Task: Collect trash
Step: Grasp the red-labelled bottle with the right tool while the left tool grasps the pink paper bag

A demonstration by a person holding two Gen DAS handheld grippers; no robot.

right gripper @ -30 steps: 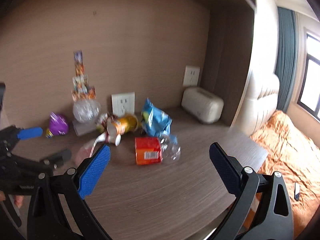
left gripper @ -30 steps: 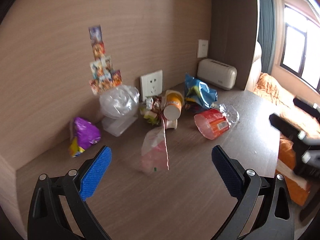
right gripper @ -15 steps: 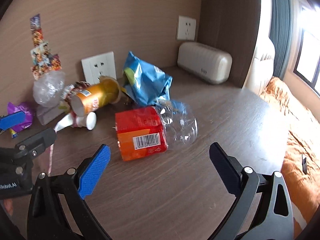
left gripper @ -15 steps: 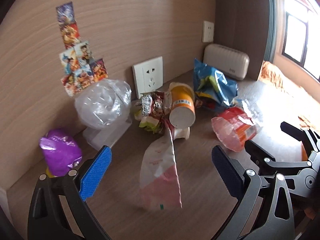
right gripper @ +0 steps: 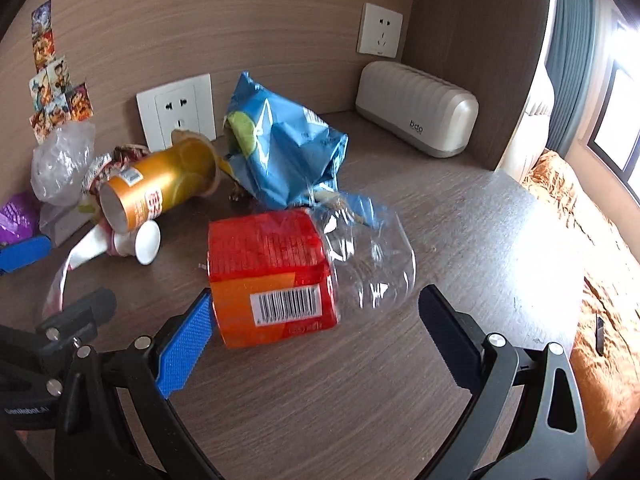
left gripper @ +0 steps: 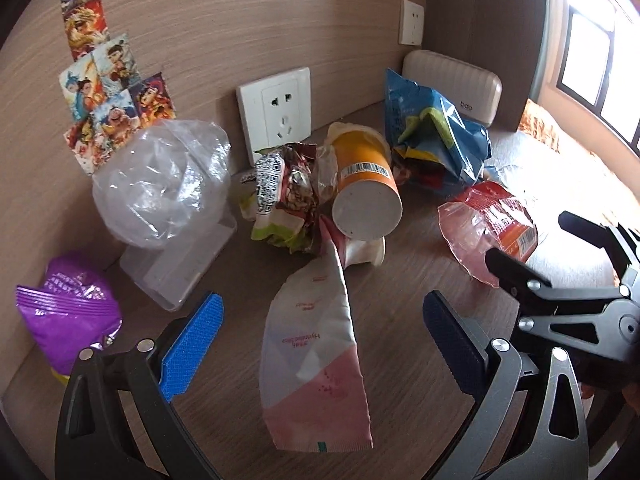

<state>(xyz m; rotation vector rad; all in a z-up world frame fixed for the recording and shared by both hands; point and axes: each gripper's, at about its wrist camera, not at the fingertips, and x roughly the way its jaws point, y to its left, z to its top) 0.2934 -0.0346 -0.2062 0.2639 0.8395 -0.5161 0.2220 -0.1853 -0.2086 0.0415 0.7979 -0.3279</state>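
left wrist view: hovering with jaws wide, the left gripper (left gripper: 320, 340) frames a flat pink-and-white plastic pouch (left gripper: 316, 364) lying on the dark wood-grain desk (left gripper: 400, 420).
right wrist view: the right gripper (right gripper: 316, 328), jaws wide, straddles a clear plastic bottle with red-orange label (right gripper: 280, 276) lying on its side.

Bedroom: bed (right gripper: 592, 240) beside desk (right gripper: 460, 216).

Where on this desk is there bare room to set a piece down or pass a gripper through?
Bare wood lies right of the crushed clear bottle with the red label, toward the cream ribbed box. The near edge is bare too. It is crowded by the wall socket: orange paper cup, blue snack bag, clear plastic bag, pink-and-white pouch.
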